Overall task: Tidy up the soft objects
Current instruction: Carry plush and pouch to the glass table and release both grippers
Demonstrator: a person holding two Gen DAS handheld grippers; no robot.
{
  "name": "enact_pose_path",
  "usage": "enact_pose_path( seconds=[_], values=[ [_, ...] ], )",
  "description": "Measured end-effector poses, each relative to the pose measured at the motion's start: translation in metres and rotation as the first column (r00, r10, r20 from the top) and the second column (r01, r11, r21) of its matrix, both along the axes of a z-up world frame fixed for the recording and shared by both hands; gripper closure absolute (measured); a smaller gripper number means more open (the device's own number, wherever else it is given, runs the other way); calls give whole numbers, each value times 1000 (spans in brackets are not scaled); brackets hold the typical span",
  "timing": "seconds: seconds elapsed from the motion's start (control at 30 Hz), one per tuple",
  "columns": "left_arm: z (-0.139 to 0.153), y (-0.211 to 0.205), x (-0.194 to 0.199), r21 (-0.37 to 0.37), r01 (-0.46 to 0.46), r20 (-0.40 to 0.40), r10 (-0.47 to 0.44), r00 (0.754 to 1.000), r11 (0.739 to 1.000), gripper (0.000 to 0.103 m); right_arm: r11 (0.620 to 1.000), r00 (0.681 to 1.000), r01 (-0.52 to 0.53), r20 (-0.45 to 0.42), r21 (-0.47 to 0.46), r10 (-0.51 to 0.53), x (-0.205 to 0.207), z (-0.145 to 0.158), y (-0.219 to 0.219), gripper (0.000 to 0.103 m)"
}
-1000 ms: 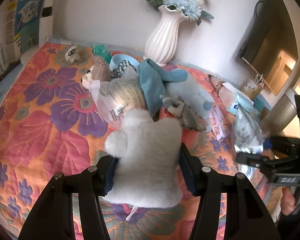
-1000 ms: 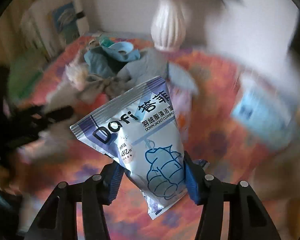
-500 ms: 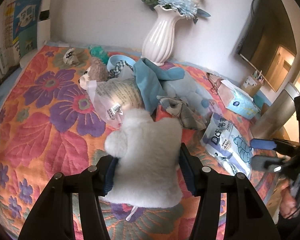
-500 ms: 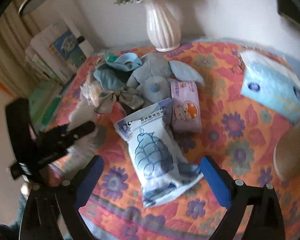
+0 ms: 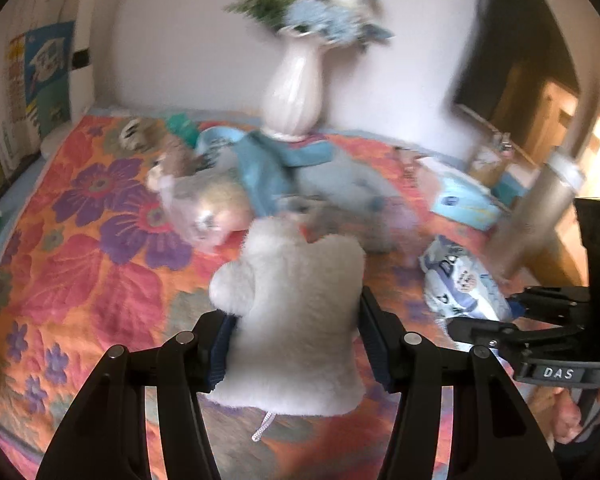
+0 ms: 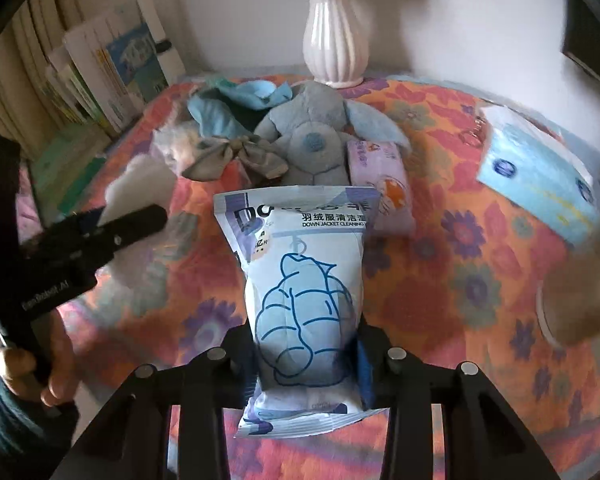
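My left gripper (image 5: 296,340) is shut on a white fluffy mitten (image 5: 296,312) and holds it above the flowered cloth (image 5: 80,248). My right gripper (image 6: 306,354) is shut on a blue and white wet-wipe pouch (image 6: 304,288); the pouch also shows in the left wrist view (image 5: 460,284). Behind both lies a pile of soft things: a blue plush rabbit (image 6: 312,140), a grey bow (image 6: 236,156), blue cloths (image 6: 220,116) and a small bear in a clear bag (image 5: 204,208).
A white vase (image 6: 336,32) of flowers stands at the back by the wall. A pink wipes pack (image 6: 384,176) lies beside the rabbit. A blue tissue box (image 6: 536,176) lies at the right, and books (image 6: 100,68) stand at the left.
My right gripper, open over the pouch half a second ago, has closed on it again. The left gripper still holds the mitten and has swung slightly.
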State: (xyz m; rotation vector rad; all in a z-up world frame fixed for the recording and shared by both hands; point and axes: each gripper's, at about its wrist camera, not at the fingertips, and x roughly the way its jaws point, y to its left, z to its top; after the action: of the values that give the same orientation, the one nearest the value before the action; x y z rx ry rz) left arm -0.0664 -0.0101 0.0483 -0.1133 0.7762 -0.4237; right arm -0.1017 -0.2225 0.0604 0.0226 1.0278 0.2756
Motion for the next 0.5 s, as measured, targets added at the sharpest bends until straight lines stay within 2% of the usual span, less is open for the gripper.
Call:
enact_pose_path(
  seconds=[0.23, 0.37, 0.5],
  values=[
    [46, -52, -46, 1, 165, 108, -164, 980, 986, 50, 993, 993, 77, 85, 88, -85, -59, 46, -38, 66],
    [60, -88, -62, -24, 261, 121, -256, 959, 965, 50, 982, 976, 158, 131, 106, -172, -102, 68, -77, 66],
    [75, -137, -78, -20, 374, 132, -368, 920, 927, 50, 959, 949, 256, 156, 118, -273, -144, 80, -127, 66]
  ],
)
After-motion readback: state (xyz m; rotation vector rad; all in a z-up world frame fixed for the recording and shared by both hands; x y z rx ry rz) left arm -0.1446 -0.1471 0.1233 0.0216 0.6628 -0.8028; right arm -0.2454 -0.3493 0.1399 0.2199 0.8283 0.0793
